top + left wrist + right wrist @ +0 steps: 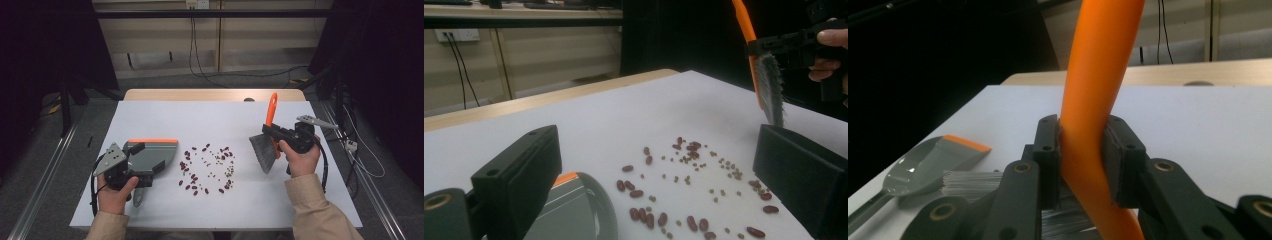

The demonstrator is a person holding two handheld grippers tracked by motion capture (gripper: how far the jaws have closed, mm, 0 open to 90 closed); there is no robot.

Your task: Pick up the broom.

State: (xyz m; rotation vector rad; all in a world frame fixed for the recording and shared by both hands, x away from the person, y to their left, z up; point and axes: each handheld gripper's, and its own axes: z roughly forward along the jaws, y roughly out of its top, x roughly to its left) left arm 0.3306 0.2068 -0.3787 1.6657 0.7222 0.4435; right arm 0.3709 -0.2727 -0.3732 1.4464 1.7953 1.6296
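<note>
Right gripper (1083, 150) squeezes the brush (267, 140) by its handle, bristles down, ready to sweep beans (207, 170) toward the dustpan (152, 155) that the left gripper (131, 167) holds.

A white table (165, 117) with a wooden far edge fills the middle of the frame. At its centre lies a loose scatter of red beans (192, 179) and smaller greenish ones (229, 170). At lower left rests a grey dustpan (152, 156), orange-lipped.
</note>
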